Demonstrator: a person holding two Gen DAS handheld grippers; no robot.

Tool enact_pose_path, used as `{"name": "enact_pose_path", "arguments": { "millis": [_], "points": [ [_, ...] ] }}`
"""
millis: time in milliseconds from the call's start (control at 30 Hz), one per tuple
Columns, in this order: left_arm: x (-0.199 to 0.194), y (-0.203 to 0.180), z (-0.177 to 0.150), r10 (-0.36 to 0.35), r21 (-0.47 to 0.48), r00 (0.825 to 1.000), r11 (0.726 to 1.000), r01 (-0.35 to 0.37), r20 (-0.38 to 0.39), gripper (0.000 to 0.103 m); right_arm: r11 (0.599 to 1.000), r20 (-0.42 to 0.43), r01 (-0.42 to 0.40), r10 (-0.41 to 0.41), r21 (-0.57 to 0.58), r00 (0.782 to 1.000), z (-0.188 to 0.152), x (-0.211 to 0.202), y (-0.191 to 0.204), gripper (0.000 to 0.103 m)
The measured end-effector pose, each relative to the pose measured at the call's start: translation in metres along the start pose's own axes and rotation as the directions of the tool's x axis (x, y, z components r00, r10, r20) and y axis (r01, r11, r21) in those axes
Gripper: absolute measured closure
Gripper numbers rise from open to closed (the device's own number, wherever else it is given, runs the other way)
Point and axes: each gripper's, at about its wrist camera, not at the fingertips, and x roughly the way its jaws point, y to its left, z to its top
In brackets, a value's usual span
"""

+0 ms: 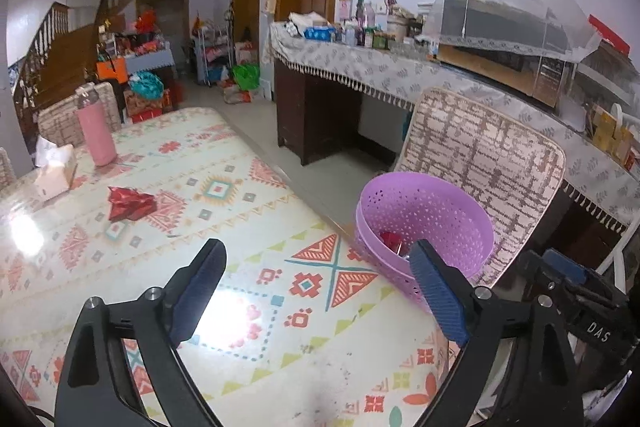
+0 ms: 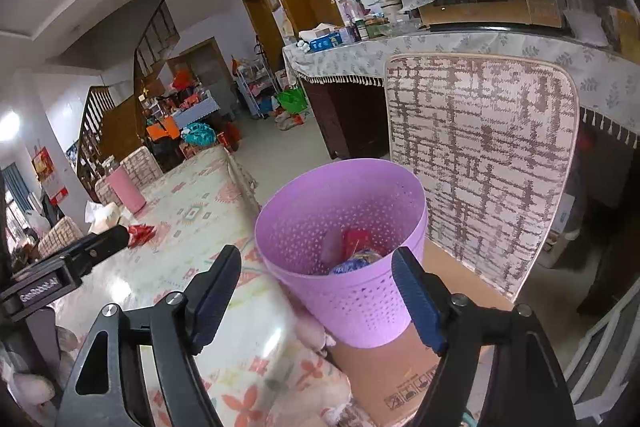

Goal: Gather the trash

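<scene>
Patterned table | left gripper jaws wide, empty; red wrapper far ahead-left | right gripper jaws wide, empty; purple bin between fingertips, holding trash.

Left gripper and right gripper, black angular frames, ribbed blue pads, silver screws, white lettering

— What trash can I see from here?

— A crumpled red foil wrapper lying flat on the patterned tablecloth, well left of the purple perforated wastebasket.

— And the wastebasket?

— Upright on a cardboard box beside the table, holding a red packet and a blue wrapper.
</scene>
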Motion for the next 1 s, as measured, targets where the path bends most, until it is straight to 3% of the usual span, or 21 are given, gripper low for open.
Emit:
{"name": "enact_pose_path", "arguments": {
  "millis": [133, 367, 533, 833, 1000],
  "points": [
    [-0.019, 0.000, -0.002, 0.026, 0.005, 0.999, 1.000, -0.027, 0.045, 0.005, 1.000, 0.000, 0.001, -0.001, -0.010, 1.000, -0.006, -0.008, 0.008, 0.019],
    [-0.044, -0.008, -0.007, 0.080, 0.006, 0.994, 0.997, -0.081, 0.073, 0.005, 0.999, 0.001, 0.005, -0.005, -0.033, 1.000, -0.017, -0.024, 0.015, 0.017],
    [-0.057, -0.014, -0.015, 0.072, 0.015, 0.993, 0.997, -0.073, 0.094, 0.005, 0.999, 0.006, 0.013, -0.013, -0.042, 1.000, -0.023, -0.033, 0.016, 0.016],
    [-0.059, -0.020, -0.028, 0.034, 0.018, 0.997, 0.999, -0.036, 0.064, 0.005, 0.998, 0.004, 0.037, -0.037, -0.047, 0.999, -0.032, -0.043, 0.016, 0.014],
    [-0.064, -0.023, -0.032, 0.077, 0.031, 0.992, 0.996, -0.081, 0.101, 0.005, 0.997, 0.008, 0.057, -0.057, -0.058, 0.998, -0.036, -0.047, 0.016, 0.013]
  ]
}}
